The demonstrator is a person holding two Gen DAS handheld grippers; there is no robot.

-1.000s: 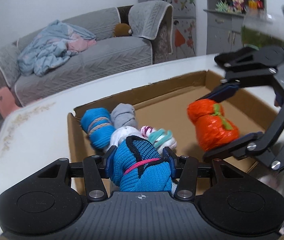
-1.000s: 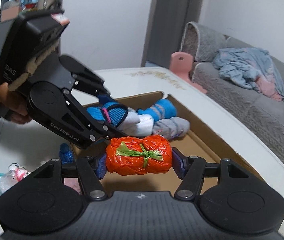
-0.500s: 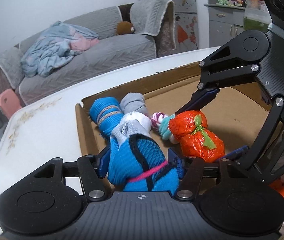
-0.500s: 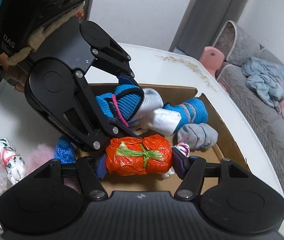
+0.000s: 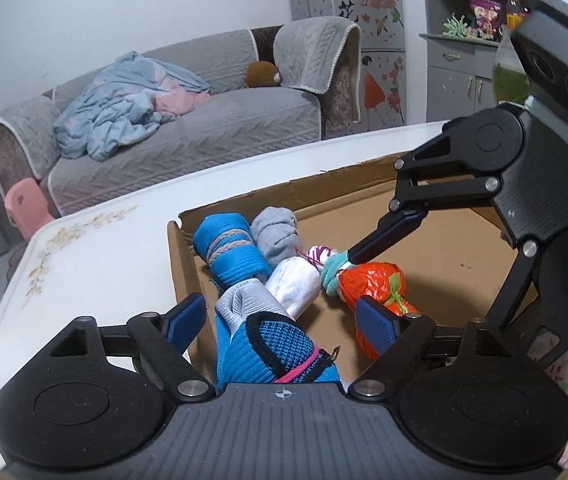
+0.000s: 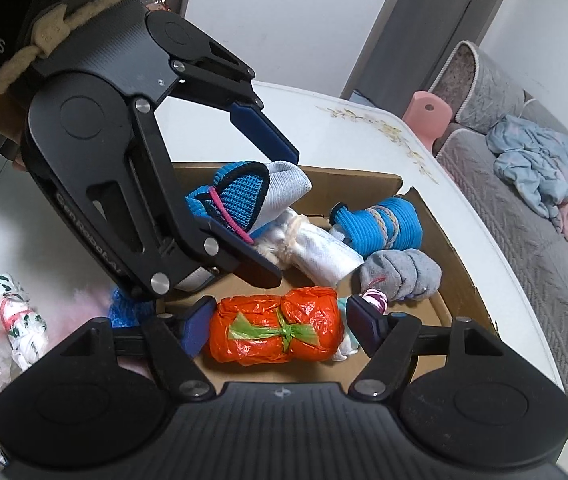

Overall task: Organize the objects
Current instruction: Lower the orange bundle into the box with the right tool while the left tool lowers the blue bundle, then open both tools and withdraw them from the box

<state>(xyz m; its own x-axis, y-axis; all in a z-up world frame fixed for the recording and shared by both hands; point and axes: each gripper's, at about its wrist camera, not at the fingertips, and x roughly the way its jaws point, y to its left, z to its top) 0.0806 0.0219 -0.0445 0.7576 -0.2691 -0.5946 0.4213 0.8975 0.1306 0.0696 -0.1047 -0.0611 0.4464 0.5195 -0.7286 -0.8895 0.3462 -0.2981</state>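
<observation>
Over the brown cardboard box (image 6: 423,196), both jaws have just been opening: the left hand-held gripper (image 5: 280,322) stands released around the blue knitted sock roll (image 5: 268,348), and the right hand-held gripper (image 6: 280,326) is parted around the orange plastic-wrapped bundle (image 6: 276,328), pads clear.

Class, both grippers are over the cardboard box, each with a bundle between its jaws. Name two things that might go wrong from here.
1. The left gripper has just been opening its jaws; the blue sock bundle lies near the box wall and might tip outside.
2. The right gripper has just been opening its jaws around the orange bag bundle. Both grippers crowd one corner, so withdrawing might knock them together.
</observation>
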